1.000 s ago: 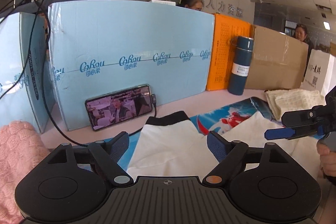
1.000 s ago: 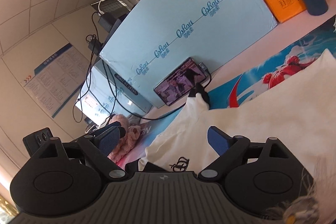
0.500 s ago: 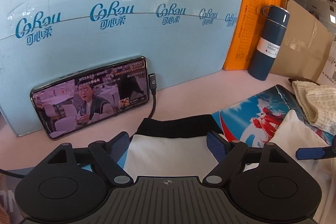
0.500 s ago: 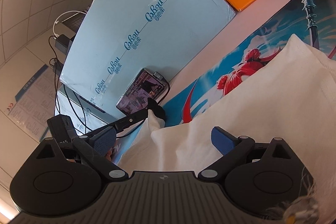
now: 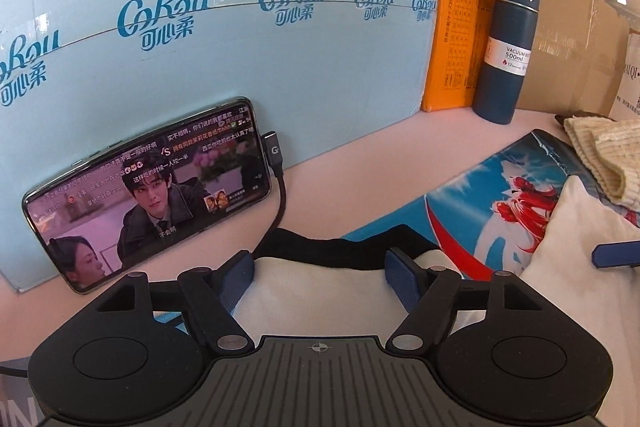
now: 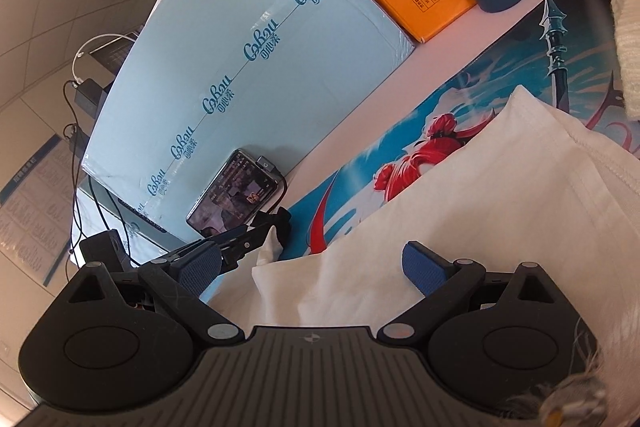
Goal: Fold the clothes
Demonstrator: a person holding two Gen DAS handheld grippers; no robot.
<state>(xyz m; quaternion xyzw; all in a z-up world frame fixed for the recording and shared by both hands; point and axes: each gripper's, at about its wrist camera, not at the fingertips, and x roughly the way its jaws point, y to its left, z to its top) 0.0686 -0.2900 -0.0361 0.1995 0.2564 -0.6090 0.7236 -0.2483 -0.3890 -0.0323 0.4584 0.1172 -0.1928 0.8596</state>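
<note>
White garment [image 5: 320,291] lies low centre on the printed mat [image 5: 472,211]. Left gripper [image 5: 318,267] closing, pads astride the black-trimmed sleeve end, not yet pinching. Right gripper [image 6: 312,267] wide, empty, over cloth — seat both pads past the hem before lifting.

My left claw [image 5: 319,275] is matt black plastic with textured blue pads, over soft white cloth of the garment [image 5: 320,291] with a black knit cuff, beside a glossy glass phone [image 5: 148,195], a matt steel-capped bottle [image 5: 506,47] and a ribbed cream knit [image 5: 600,151].
</note>
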